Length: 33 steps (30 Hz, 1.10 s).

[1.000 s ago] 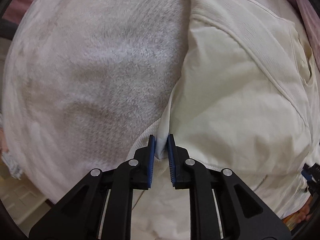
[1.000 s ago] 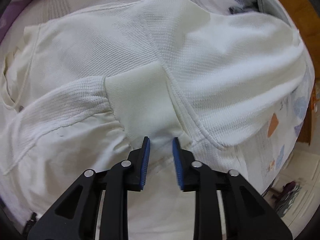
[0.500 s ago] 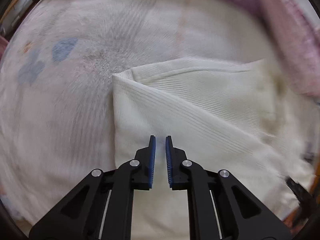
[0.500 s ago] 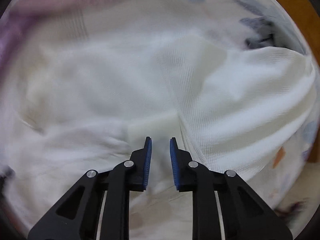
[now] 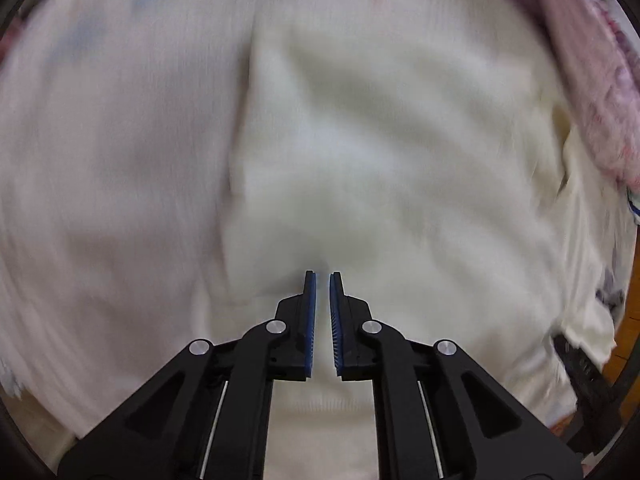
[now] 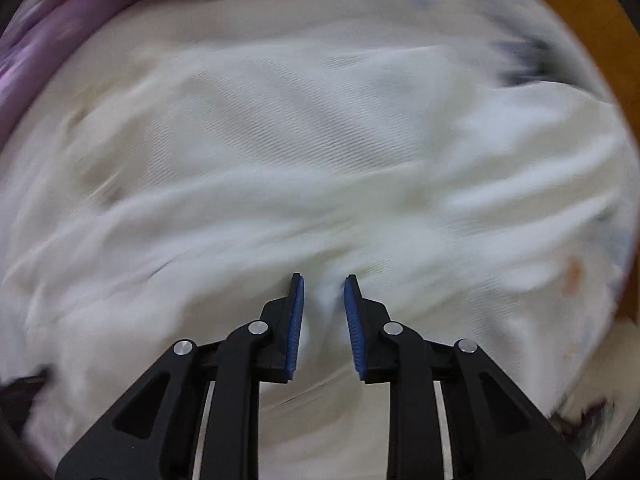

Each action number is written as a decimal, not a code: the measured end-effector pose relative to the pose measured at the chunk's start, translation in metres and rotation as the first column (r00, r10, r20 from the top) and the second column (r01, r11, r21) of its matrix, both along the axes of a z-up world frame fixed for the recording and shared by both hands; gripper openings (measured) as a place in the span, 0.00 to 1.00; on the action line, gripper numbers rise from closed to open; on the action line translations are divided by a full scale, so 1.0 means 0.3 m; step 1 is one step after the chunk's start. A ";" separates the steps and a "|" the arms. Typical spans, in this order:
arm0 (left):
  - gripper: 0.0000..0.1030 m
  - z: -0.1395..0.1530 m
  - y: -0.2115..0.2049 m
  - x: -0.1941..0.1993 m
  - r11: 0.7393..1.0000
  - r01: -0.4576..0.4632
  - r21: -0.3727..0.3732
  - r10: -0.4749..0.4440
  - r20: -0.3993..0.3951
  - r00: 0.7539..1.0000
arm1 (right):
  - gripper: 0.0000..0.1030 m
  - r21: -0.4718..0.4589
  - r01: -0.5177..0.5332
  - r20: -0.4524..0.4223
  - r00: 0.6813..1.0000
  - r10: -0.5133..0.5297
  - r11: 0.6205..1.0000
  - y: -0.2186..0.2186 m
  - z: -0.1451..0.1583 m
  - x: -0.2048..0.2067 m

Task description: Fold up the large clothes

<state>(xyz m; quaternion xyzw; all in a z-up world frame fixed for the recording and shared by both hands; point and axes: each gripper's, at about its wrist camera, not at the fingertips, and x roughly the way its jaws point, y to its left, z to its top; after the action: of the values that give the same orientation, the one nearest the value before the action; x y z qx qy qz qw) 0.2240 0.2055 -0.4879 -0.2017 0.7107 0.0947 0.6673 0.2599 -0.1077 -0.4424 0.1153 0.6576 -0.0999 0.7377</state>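
A large cream-white knit garment (image 5: 380, 152) lies on a bed and fills most of both views, blurred by motion. My left gripper (image 5: 322, 280) is shut on a fold of the garment, its blue pads nearly together with cloth between them. My right gripper (image 6: 323, 282) also holds the garment (image 6: 320, 152): cloth runs between its pads, which stand a little apart. The right gripper's black body shows at the lower right of the left wrist view (image 5: 588, 380).
The white patterned bedsheet (image 5: 100, 160) lies left of the garment. A pink fuzzy blanket (image 5: 592, 72) lies along the far right; it also shows as purple-pink cloth in the right wrist view (image 6: 60, 32). A wooden bed frame (image 6: 592, 8) runs at the right.
Both grippers have moved with the garment held; the views swept forward over the bed and the garment's far edge shifted. The right gripper's pads stand slightly wider than half a second ago.
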 end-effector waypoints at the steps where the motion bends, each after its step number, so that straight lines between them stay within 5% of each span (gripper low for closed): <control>1: 0.08 -0.028 -0.001 -0.048 1.000 -0.021 -0.006 0.021 -0.031 0.999 | 0.19 0.012 -0.038 -0.042 0.998 0.038 0.999 0.046 -0.026 -0.003; 3: 0.08 -0.026 0.004 -0.133 0.999 -0.051 -0.011 0.051 0.007 0.999 | 0.19 -0.007 -0.067 -0.111 0.992 0.065 0.998 0.089 -0.065 -0.015; 8: 0.08 -0.041 0.041 -0.228 0.998 -0.026 0.052 0.032 -0.115 0.993 | 0.19 -0.061 -0.117 -0.120 0.987 0.109 0.991 0.128 -0.091 -0.043; 12: 0.08 -0.036 0.090 -0.265 0.999 -0.023 0.039 0.027 -0.091 0.995 | 0.19 -0.099 -0.156 -0.158 0.978 0.139 0.983 0.181 -0.104 -0.036; 20: 0.08 0.166 0.162 -0.284 0.994 0.026 0.102 -0.024 -0.023 0.999 | 0.22 -0.006 -0.067 -0.225 0.972 0.064 0.998 0.090 -0.117 0.041; 23: 0.08 0.266 0.125 -0.251 0.991 0.058 0.122 -0.061 0.019 0.998 | 0.22 0.077 -0.015 -0.262 0.964 0.035 0.997 0.019 -0.060 -0.047; 29: 0.10 0.508 -0.015 -0.288 0.975 0.122 0.184 -0.139 0.084 0.987 | 0.55 0.162 -0.032 -0.190 0.980 0.063 0.986 0.021 0.175 -0.150; 32: 0.66 0.595 -0.110 -0.326 0.971 0.090 0.221 -0.119 0.123 0.985 | 0.64 0.133 -0.126 -0.103 0.985 0.140 0.983 0.027 0.331 -0.218; 33: 0.66 0.607 -0.141 -0.347 0.970 0.074 0.233 -0.113 0.158 0.981 | 0.64 0.123 -0.165 -0.062 0.983 0.174 0.979 0.025 0.383 -0.246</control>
<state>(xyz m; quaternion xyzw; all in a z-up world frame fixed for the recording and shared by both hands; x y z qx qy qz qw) 0.1200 0.1633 -0.3056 -0.0980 0.6444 0.1258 0.7479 0.1861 -0.1002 -0.3276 0.0982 0.6960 -0.0021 0.7113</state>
